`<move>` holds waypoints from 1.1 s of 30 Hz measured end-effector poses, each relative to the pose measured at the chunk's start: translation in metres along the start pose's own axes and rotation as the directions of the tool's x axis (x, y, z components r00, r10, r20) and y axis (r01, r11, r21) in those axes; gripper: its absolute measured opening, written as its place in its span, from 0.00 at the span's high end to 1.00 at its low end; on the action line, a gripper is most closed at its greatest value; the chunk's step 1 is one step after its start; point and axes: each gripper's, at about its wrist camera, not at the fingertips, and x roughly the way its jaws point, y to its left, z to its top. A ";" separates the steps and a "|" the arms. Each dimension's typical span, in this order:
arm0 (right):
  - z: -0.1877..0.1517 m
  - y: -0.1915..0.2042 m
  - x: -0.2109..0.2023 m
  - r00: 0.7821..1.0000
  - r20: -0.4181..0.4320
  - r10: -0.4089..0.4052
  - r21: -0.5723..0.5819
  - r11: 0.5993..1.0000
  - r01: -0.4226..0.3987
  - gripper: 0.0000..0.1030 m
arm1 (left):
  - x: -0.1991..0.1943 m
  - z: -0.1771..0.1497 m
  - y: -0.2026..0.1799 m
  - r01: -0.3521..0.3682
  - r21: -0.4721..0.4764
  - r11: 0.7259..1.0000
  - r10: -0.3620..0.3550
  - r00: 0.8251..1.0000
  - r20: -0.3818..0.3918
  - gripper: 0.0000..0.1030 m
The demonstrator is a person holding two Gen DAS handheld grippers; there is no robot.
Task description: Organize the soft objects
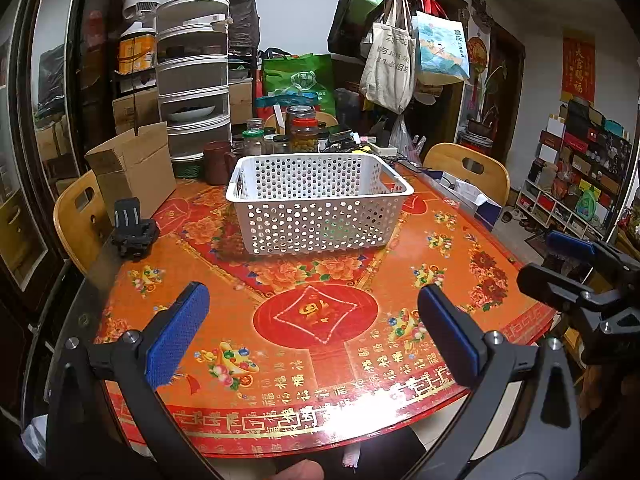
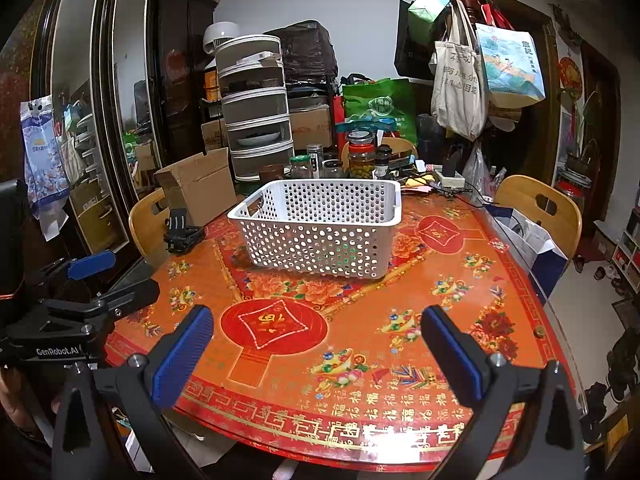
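In the left wrist view, the left tongs [image 1: 314, 328] are seen spread wide and holding nothing, with one white perforated basket [image 1: 320, 204] straight ahead across the surface [image 1: 400, 280], its long axis running crosswise. In the right wrist view, the right tongs [image 2: 318, 344] are likewise wide and empty, the basket [image 2: 320, 228] lying ahead and about equally near to both; no soft object can be counted, though something green shows faintly through the holes.

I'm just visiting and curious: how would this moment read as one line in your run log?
left gripper: open, holding nothing | right gripper: open, holding nothing | white basket: mid-table, something green inside | loose soft objects: none visible
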 end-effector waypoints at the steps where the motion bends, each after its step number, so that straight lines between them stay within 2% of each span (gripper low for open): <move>1: 0.000 0.000 0.000 1.000 0.000 0.000 0.000 1.000 0.000 0.00 | 0.000 0.000 0.000 0.000 -0.001 1.000 0.000 1.000 0.000 0.00; 33: -0.002 0.001 0.000 1.000 -0.010 -0.004 -0.011 1.000 0.004 0.00 | -0.001 -0.005 -0.007 0.015 0.002 1.000 -0.015 1.000 0.004 0.00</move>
